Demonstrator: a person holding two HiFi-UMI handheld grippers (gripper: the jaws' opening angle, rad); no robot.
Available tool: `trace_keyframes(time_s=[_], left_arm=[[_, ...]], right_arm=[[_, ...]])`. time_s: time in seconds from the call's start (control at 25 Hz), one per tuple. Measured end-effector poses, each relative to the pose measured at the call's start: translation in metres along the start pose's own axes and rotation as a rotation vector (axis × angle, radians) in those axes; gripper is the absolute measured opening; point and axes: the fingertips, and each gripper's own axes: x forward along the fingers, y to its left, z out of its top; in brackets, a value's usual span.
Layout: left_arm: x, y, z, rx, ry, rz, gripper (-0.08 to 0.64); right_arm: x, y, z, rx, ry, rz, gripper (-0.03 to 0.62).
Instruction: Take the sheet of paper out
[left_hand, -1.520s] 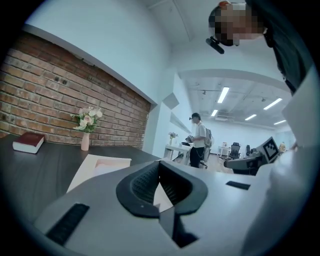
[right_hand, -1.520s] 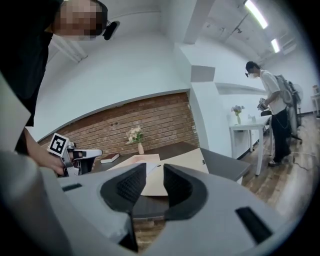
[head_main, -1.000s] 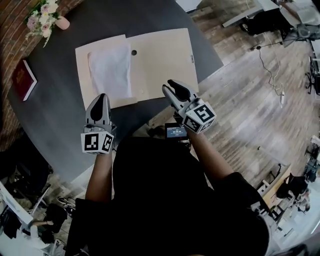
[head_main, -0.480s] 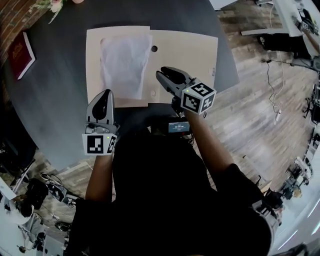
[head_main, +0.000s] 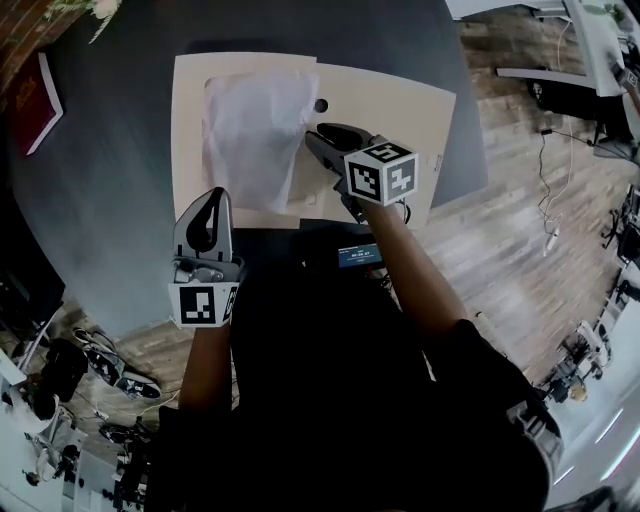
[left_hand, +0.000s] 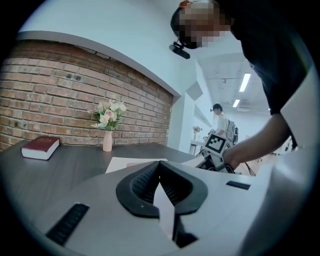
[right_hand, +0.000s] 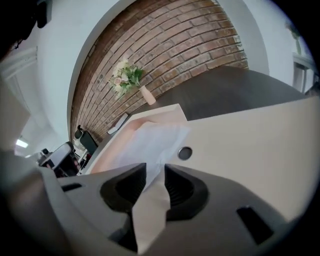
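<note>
the right gripper (head_main: 318, 135) is shown with its jaws held a little apart, and the right edge of the sheet of paper (head_main: 255, 135) is lined up with the gap between them; no clamping on it is seen yet. the left gripper (head_main: 212, 198) is held back at the near edge of the table (head_main: 120, 160), its jaws brought together on nothing. the sheet is laid on the left half of an opened tan folder (head_main: 390, 110), which is spread flat on the dark table with a round snap (head_main: 320, 105) close to the right gripper's tips. the paper is seen slightly rumpled and lifted at its edges, so it is judged thin, light and limp, easily creased or torn if pulled hard. the raised right edge nearest the right gripper is judged the best place for a hold, pinched lightly at the margin and drawn off sideways, while the folder may need to be pinned down by the left gripper. a red book (head_main: 35, 90) and a vase of flowers (left_hand: 107, 120) are left at the table's far side.
</note>
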Motion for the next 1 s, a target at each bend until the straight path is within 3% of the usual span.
trace_keyframes(time_s=[0.16,0.48,0.6,0.72,1.0], left_arm=[[0.006,0.0,-0.003,0.004,0.007,-0.013,-0.005],[0.008,0.003,-0.003,-0.006,0.001,-0.039,-0.005],[0.008,0.004,0.001,-0.008,-0.003,-0.044,-0.005],[0.005,0.007,0.002,-0.01,-0.006,-0.04,-0.005],[-0.002,0.018,0.002,-0.015,-0.013,-0.022,-0.005]], right_arm=[[0.016,-0.003,0.0,0.001,0.067,-0.026,0.112],[0.03,-0.008,0.005,0.168,0.064,-0.022,0.112],[0.035,-0.004,0.008,0.279,0.051,0.066,0.099],[0.04,0.004,0.009,0.354,0.047,0.159,0.01],[0.037,0.008,0.017,0.358,0.008,0.206,0.002]])
